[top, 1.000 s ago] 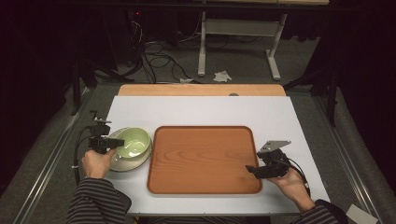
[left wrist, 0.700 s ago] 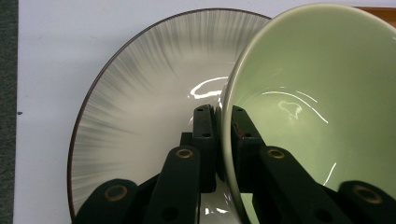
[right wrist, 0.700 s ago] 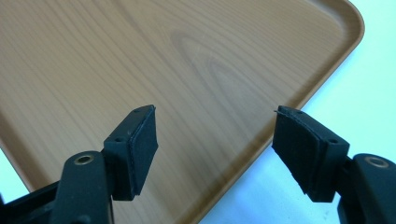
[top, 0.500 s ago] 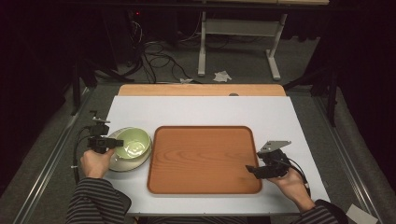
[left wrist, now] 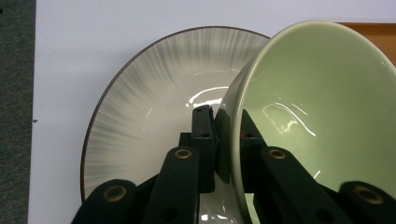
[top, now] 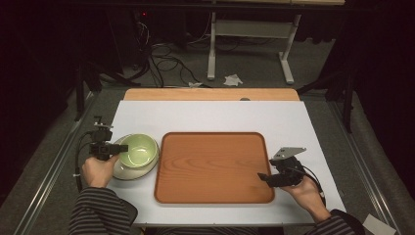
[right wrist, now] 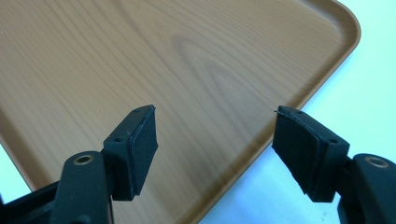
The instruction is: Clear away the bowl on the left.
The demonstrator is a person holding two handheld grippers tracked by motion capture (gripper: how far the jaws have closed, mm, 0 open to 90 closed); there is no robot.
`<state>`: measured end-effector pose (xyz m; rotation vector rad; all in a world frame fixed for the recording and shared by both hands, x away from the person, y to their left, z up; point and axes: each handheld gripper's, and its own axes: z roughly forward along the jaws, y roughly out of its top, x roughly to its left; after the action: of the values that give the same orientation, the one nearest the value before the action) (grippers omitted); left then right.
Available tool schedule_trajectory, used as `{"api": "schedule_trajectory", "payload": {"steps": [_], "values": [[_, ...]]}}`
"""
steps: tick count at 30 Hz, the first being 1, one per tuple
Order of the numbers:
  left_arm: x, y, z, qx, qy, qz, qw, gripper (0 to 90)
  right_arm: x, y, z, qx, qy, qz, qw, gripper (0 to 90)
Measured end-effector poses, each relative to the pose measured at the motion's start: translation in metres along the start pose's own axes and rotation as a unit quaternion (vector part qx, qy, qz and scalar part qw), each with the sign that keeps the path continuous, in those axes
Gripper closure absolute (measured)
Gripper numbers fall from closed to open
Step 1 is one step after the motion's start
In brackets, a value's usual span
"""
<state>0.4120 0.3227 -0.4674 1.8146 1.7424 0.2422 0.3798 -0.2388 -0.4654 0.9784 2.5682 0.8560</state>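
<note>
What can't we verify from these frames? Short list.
- Left gripper view: the near rim of the green bowl and of the plate is cut off by the bottom edge and covered by the left gripper.
- Whether the bowl's base touches the plate: hidden by the bowl's wall; too small in the high view.
- Right gripper view: most of the tray runs off frame.
- High view: floor items behind the table too dark.

White-topped table (top: 293,117) with wooden tray (top: 210,166) and striped plate (top: 128,171) just beside.
</note>
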Motion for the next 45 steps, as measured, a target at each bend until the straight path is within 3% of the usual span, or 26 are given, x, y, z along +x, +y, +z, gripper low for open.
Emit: {"api": "schedule_trajectory", "payload": {"steps": [11, 16, 27, 45], "values": [[-0.004, 0.002, -0.013, -0.027, -0.010, 0.006, 0.9996, 82.9, 0.000, 0.000, 0.001, 0.001, -0.001, -0.001, 1.0000, 32.3], [-0.010, 0.003, -0.020, -0.042, -0.026, 0.015, 0.9987, 82.9, 0.000, 0.000, 0.001, 0.001, -0.001, -0.004, 1.0000, 32.3], [-0.019, 0.005, -0.025, -0.046, -0.051, 0.027, 0.9972, 82.9, 0.000, 0.000, 0.002, 0.002, -0.001, -0.005, 1.0000, 32.4], [-0.044, 0.011, -0.024, -0.037, -0.083, 0.070, 0.9934, 82.9, 0.001, 0.000, 0.003, 0.006, -0.004, -0.005, 1.0000, 32.4]]}}
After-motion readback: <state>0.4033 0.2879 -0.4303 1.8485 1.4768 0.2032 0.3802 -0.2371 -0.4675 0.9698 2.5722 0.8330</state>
